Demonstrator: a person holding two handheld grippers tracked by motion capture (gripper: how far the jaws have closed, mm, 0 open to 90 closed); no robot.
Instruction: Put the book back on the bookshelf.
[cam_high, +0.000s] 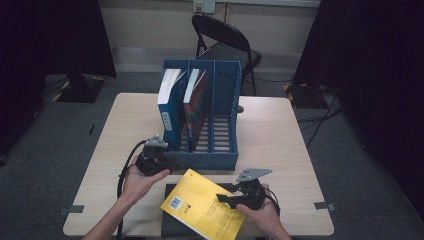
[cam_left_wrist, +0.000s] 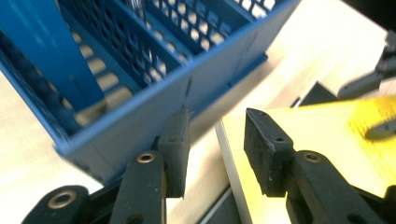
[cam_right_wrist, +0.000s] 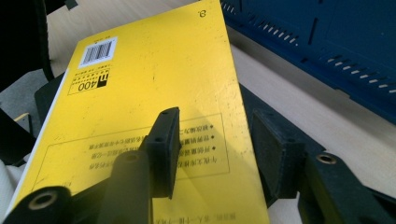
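Observation:
A yellow book (cam_high: 200, 210) (cam_right_wrist: 149, 70) lies back cover up on a flat black item (cam_high: 170, 227) at the table's front edge. My right gripper (cam_high: 225, 199) (cam_right_wrist: 215, 121) stands open astride the book's right edge, one jaw over the cover and the other beside it above the black item (cam_right_wrist: 254, 100). My left gripper (cam_high: 167, 165) (cam_left_wrist: 212, 121) is open by the front left corner of the blue file rack (cam_high: 225, 160) (cam_left_wrist: 140, 121). Its one jaw is before the rack's wall and the other over the yellow book's corner (cam_left_wrist: 317, 126). Bare table shows between them.
The rack has three compartments: a blue book (cam_high: 170, 110) stands in the left one, a dark red book (cam_high: 196, 107) in the middle one. A black folding chair (cam_high: 225, 45) stands behind the wooden table (cam_high: 280, 135). The right gripper (cam_left_wrist: 373, 79) appears far off in the left gripper view.

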